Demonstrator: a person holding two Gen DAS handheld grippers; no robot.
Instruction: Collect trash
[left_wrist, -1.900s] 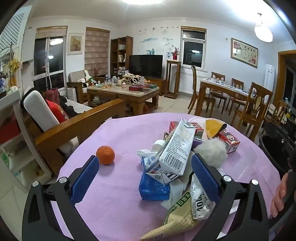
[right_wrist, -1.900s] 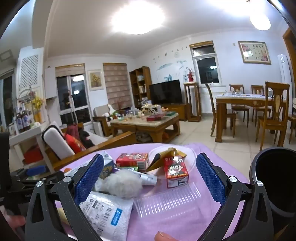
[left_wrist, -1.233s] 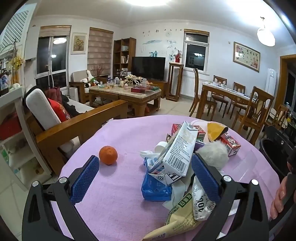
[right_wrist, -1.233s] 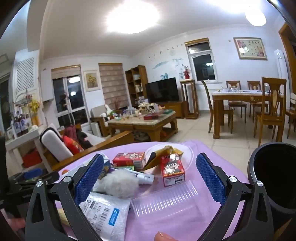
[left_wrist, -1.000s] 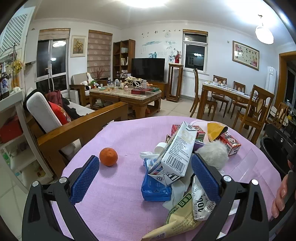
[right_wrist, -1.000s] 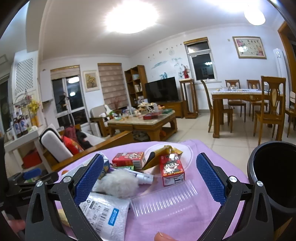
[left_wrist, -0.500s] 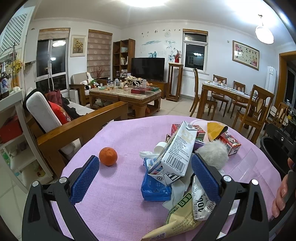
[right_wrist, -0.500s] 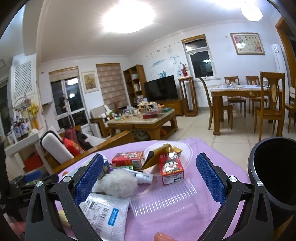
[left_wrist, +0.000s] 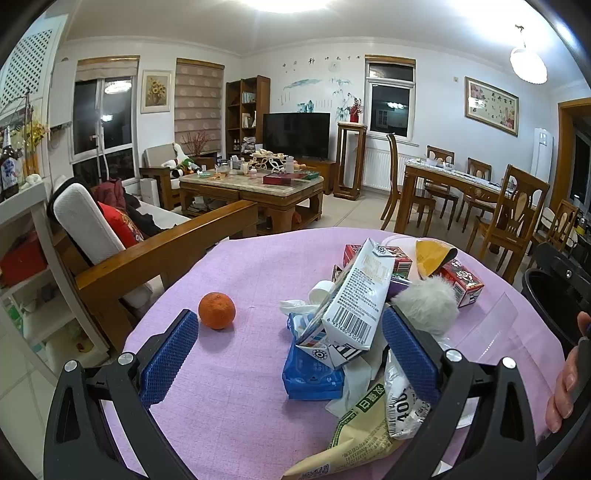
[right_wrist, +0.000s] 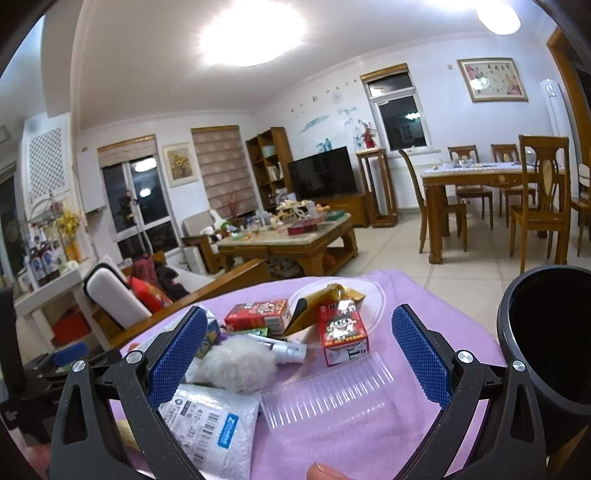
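Hovering with fingers spread, both grippers — left gripper (left_wrist: 290, 343), right gripper (right_wrist: 299, 345) — face trash pile (left_wrist: 354, 314); bare cloth (left_wrist: 236, 266) leftward.

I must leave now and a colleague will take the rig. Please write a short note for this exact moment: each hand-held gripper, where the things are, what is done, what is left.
Left hand-held gripper: open, empty, low over the table, facing the carton.
Right hand-held gripper: open, empty, over the clear tray.
Trash is piled on the table: carton, red boxes, white fluff, wrappers. An orange sits apart to the left.
The black bin stands at the right edge.
Done: nothing grasped yet.
Left: move all the trash into the bin.
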